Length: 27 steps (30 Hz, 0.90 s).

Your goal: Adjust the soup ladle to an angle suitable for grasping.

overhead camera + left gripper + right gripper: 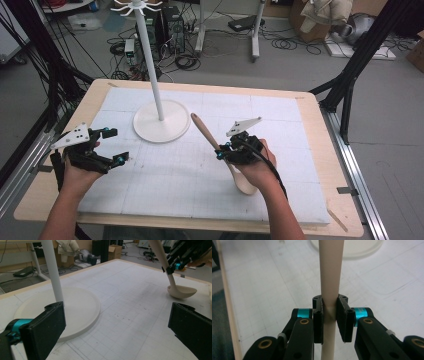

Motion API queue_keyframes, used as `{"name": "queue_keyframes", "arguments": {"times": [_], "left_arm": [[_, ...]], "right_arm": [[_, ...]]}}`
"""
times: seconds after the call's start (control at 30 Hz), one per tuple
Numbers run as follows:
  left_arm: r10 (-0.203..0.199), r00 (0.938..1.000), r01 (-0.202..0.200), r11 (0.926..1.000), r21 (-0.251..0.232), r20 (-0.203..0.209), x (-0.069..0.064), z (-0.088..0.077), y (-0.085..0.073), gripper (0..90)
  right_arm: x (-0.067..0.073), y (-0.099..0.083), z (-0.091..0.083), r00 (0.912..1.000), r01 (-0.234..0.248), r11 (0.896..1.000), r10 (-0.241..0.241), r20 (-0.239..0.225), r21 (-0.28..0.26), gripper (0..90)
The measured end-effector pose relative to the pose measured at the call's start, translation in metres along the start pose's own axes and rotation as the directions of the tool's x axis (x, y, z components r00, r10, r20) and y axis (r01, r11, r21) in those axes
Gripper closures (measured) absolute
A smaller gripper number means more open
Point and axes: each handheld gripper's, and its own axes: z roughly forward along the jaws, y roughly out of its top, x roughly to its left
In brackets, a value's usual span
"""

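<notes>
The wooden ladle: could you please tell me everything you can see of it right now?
The wooden ladle is pale, unfinished-looking wood, with a long round handle that ends in a darker, rounded tip and a shallow oval bowl. It stands tilted, handle tip up toward the white stand and away from the person. In the left gripper view the bowl seems to rest on the white table mat. The right gripper clamps the handle partway along, both pads pressed against it. Nothing else touches it.
</notes>
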Motion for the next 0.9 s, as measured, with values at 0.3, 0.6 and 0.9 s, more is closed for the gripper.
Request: {"name": "queue_keyframes", "arguments": {"times": [0.3,0.6,0.9], "left_arm": [[-0.003,1.0,0.003,1.0,-0.006,-0.002,-0.002,0.001,0.004,1.7],[-0.006,1.0,0.006,0.9999,-0.009,-0.001,-0.004,-0.001,0.011,1.7],[0.008,1.0,-0.008,0.9999,-0.01,0.004,-0.009,-0.002,0.021,1.7]], "right_arm": [[-0.008,-0.001,-0.024,0.9999,-0.009,0.991,0.011,0.012,-0.13,78.0],[-0.015,0.0,-0.041,0.9997,-0.021,0.976,0.023,0.009,-0.215,78.0],[-0.025,0.012,-0.06,1.0,-0.004,0.966,0.001,-0.009,-0.257,77.9]]}}
